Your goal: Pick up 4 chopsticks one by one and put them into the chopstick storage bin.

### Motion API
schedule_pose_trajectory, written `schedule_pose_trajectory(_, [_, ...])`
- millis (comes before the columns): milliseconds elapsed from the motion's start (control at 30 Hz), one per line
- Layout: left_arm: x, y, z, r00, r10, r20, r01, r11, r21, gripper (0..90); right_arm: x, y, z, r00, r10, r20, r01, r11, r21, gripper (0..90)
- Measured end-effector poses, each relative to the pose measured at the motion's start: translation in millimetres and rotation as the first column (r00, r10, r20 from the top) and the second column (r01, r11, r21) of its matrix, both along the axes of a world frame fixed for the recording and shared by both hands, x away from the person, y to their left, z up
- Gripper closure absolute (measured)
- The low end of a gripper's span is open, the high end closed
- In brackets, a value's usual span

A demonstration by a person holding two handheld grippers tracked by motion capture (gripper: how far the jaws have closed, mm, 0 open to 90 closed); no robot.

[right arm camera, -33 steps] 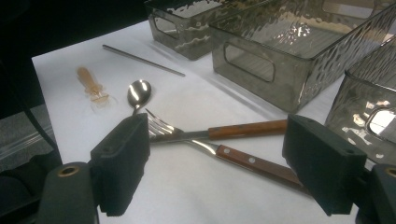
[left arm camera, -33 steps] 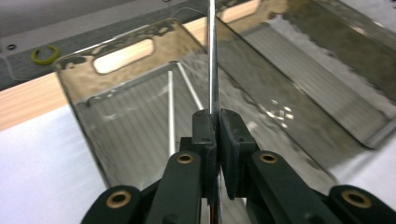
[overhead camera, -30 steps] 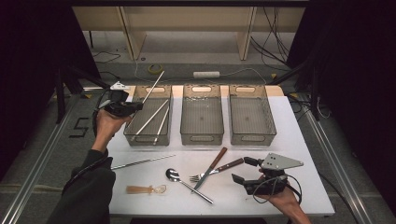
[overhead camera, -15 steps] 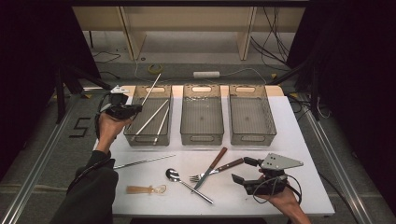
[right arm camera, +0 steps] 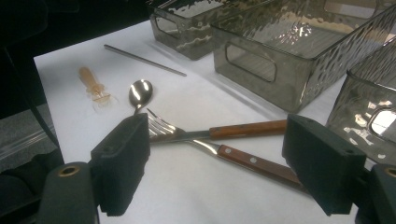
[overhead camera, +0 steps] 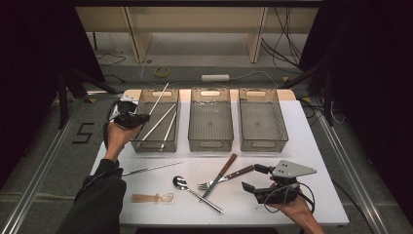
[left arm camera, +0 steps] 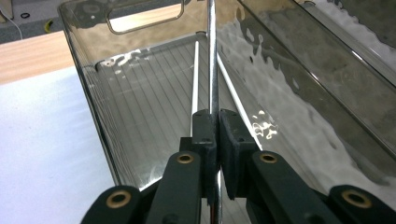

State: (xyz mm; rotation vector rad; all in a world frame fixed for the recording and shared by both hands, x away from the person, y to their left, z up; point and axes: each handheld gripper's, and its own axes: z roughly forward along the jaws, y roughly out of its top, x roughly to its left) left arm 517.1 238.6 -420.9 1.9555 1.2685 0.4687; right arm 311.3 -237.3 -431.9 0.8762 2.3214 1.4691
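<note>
chopstick (left arm camera: pixel 213 56) is running straight up from the left gripper (left arm camera: pixel 214 140), its long axis lying along the left bin (overhead camera: pixel 139 146), which is sitting at the upper left of the high view. the jaws are clamping tight on this metal rod, pads pressing on both sides with no gap showing. in the high view the left gripper (overhead camera: pixel 130 118) is hanging over the bin's near left corner, and the held rod is slanting up and to the right toward the bin's far rim. two more rods (overhead camera: pixel 163 124) are already lying inside the bin, roughly parallel to the held one. judging from this, the coming move is a lowering and release, and it is turning on keeping the rod lined up with the bin's length so that it is dropping inside the walls rather than across a rim.

right gripper (overhead camera: pixel 253 179) is resting at the lower right of the high view with its jaws standing wide apart, holding nothing. in its own view the fork (right arm camera: pixel 196 135) and the knife (right arm camera: pixel 252 163) are lying crossed on the table (overhead camera: pixel 302 126) just beyond the pads, so this hand is the nearer one for them. spoon (overhead camera: pixel 195 191) is lying left of the fork, a fourth rod (overhead camera: pixel 151 168) is lying loose below the left bin, and a small amber piece (overhead camera: pixel 148 198) is sitting at the lower left.
</note>
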Motion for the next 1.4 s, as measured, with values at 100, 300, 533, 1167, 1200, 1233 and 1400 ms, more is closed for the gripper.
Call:
schedule_pose_trajectory(100, [1.0,-0.7,-3.9,0.9999,0.000,-0.012,0.000,0.9999,0.015,84.5,-0.3,0.4,0.2,1.0000,0.001,0.001,-0.001,1.000,-0.002,24.4])
schedule_pose_trajectory(300, [2.0,-4.0,-8.3,0.9996,-0.002,-0.028,0.002,0.9996,0.030,84.4,-0.1,0.4,0.2,1.0000,0.001,0.001,-0.001,1.000,-0.001,24.3])
schedule_pose_trajectory(533, [3.7,-6.2,-12.2,0.9988,-0.016,-0.046,0.016,0.9998,0.010,76.1,-0.3,0.1,0.8,1.0000,0.002,0.003,-0.002,1.000,-0.001,24.4])
schedule_pose_trajectory(1167, [-46.0,-4.4,20.5,0.9898,-0.140,0.024,0.140,0.9899,0.027,36.7,-1.4,1.5,1.6,0.9999,0.011,0.006,-0.010,1.000,-0.002,24.4])
schedule_pose_trajectory(1200, [-48.4,-4.9,21.5,0.9891,-0.146,0.017,0.146,0.9888,0.032,36.0,-1.4,1.3,1.5,1.0000,0.008,0.003,-0.008,1.000,-0.002,24.3])
schedule_pose_trajectory(1233, [-50.7,-5.5,22.3,0.9876,-0.157,0.011,0.156,0.9871,0.034,35.4,-1.4,1.0,1.5,1.0000,0.008,0.004,-0.008,1.000,-0.002,24.4])
schedule_pose_trajectory(1400, [-62.0,-11.8,25.9,0.9782,-0.207,-0.018,0.208,0.9767,0.054,32.0,-1.1,0.6,1.4,0.9999,0.010,0.004,-0.010,1.000,-0.003,24.3])
